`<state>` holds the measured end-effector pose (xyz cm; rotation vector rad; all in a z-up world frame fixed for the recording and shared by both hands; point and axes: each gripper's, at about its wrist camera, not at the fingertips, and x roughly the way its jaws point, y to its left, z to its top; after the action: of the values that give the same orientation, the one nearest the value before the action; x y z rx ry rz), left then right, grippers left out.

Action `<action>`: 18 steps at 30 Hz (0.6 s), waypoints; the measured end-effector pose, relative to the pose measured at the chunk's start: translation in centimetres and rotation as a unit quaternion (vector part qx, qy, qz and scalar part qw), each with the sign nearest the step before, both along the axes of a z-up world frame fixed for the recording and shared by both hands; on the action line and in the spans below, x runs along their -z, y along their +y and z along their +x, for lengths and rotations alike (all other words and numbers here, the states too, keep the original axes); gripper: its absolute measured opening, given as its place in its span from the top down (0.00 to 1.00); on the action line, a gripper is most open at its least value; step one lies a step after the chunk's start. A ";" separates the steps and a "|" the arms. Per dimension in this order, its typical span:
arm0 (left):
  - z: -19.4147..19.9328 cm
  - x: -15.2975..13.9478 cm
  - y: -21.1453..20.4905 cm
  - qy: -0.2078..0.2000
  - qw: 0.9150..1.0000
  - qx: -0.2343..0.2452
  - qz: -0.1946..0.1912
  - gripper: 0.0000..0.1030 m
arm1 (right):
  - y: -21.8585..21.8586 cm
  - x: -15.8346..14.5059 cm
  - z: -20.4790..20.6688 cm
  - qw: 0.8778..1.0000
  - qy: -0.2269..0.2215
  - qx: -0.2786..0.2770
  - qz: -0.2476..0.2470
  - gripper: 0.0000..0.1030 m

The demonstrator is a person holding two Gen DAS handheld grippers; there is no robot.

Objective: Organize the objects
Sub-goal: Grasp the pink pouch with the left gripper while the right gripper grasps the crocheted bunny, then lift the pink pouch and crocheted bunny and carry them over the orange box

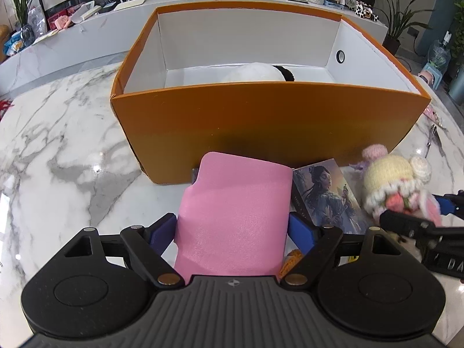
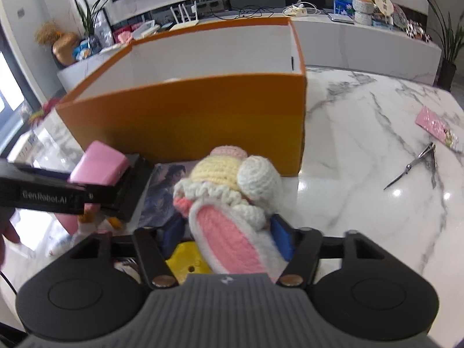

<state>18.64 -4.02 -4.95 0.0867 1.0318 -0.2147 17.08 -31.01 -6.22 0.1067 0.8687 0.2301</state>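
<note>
Crochet doll (image 2: 232, 203), cream hair and pink ear panel, sits squeezed between the blue pads (image 2: 282, 239) of the right gripper (image 2: 229, 237), jaws narrowed tight onto it, just in front of the orange box (image 2: 188, 116) on the marble table (image 2: 362, 159). Over on the other side, the left gripper (image 1: 232, 229) has its jaws clamped on a pink wallet (image 1: 237, 208), held near the box's front wall, with an illustrated card (image 1: 327, 197) lying between the two catches and scissors (image 2: 411, 168) well apart on the right.
</note>
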 end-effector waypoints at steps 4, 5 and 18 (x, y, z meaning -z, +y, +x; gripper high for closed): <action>0.0 -0.3 0.2 0.002 1.000 0.001 -0.011 0.07 | -0.7 -0.4 -0.1 1.000 -0.004 0.005 0.017 0.57; -0.1 -0.4 0.2 0.001 1.000 0.002 -0.009 0.07 | -0.7 -0.4 -0.2 1.000 -0.003 0.005 0.016 0.57; -0.8 -2.6 0.8 -0.010 0.999 -0.001 -0.043 0.07 | -1.1 -1.4 -0.9 0.999 -0.020 0.006 0.025 0.57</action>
<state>17.88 -3.20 -2.31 0.0105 1.0010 -0.2558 16.23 -32.13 -4.86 0.1535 0.8217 0.2420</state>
